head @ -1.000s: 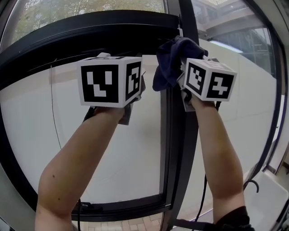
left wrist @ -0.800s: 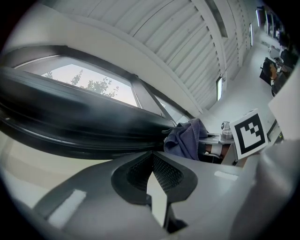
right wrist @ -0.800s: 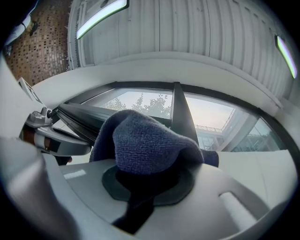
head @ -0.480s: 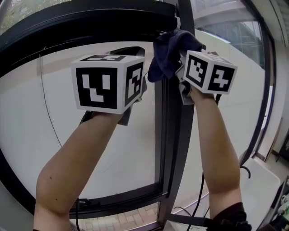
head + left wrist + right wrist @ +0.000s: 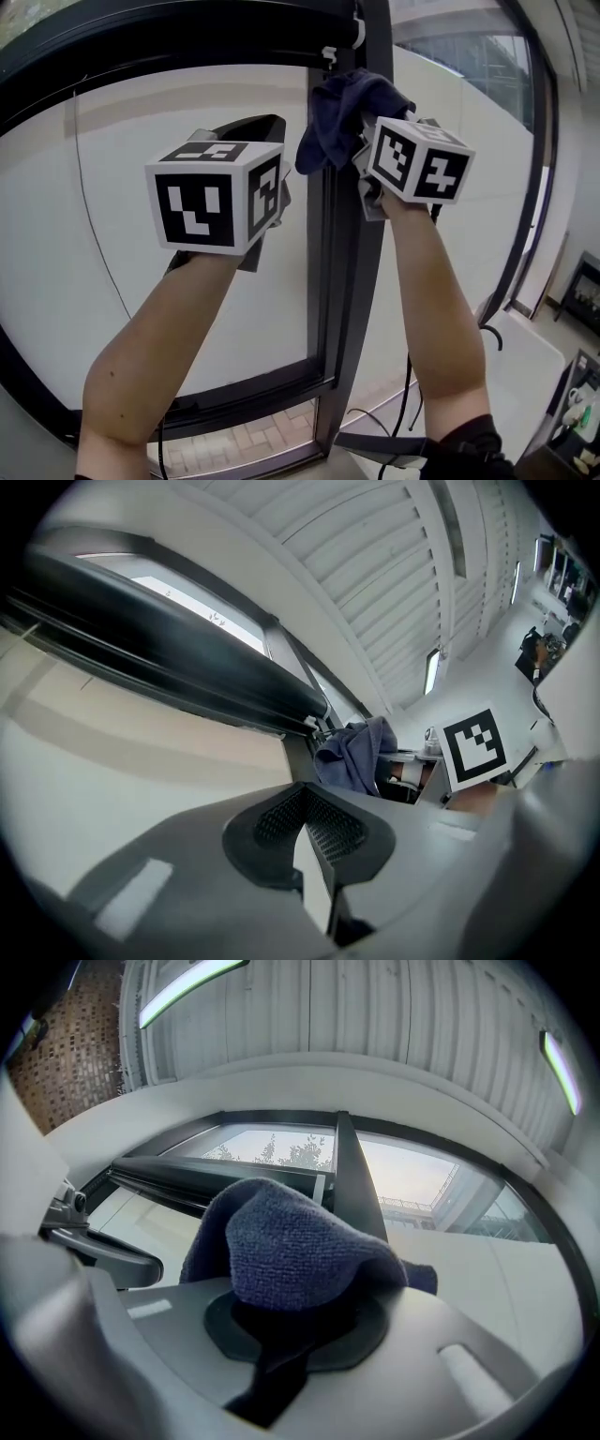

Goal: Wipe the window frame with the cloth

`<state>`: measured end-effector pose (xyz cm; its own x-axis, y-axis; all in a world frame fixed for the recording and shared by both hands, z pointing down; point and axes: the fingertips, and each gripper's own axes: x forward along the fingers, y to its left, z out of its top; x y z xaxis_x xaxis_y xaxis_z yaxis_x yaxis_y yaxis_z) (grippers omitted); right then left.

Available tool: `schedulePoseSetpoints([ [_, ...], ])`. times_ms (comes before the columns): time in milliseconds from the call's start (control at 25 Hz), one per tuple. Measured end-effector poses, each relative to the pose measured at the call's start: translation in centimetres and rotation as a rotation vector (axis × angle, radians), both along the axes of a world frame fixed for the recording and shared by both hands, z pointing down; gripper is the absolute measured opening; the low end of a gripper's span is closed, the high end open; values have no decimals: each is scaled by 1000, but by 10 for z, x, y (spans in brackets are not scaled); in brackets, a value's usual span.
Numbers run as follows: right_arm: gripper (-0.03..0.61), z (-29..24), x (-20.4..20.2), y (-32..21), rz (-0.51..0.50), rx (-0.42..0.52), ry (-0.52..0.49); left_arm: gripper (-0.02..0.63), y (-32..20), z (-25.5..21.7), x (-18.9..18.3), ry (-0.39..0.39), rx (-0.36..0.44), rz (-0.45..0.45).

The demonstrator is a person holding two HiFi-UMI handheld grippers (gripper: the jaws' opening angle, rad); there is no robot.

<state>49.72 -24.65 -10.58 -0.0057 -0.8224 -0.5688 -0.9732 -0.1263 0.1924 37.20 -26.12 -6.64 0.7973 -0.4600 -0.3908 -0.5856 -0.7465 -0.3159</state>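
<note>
black metal window frame (image 5: 345, 281): vertical post meets curved top rail. dark blue terry cloth (image 5: 337, 117) bunched against the post just below that joint, touching it, drooping over the adjacent pane.

The cloth (image 5: 291, 1241) is navy blue, finely looped. The window frame (image 5: 342, 281) is black. The left gripper (image 5: 305, 803) and right gripper (image 5: 295, 1321) are grey with black textured pads (image 5: 330, 832); their cubes (image 5: 214, 195) are white with black square markers.
</note>
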Motion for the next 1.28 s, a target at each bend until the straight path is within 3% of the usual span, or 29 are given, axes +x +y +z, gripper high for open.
schedulePoseSetpoints([
  [840, 47, 94, 3, -4, 40, -94, -44, -6, 2, 83, -1, -41, -68, 41],
  [1280, 48, 134, 10, -6, 50, -158, -62, -6, -9, 119, 5, -57, -151, 69],
])
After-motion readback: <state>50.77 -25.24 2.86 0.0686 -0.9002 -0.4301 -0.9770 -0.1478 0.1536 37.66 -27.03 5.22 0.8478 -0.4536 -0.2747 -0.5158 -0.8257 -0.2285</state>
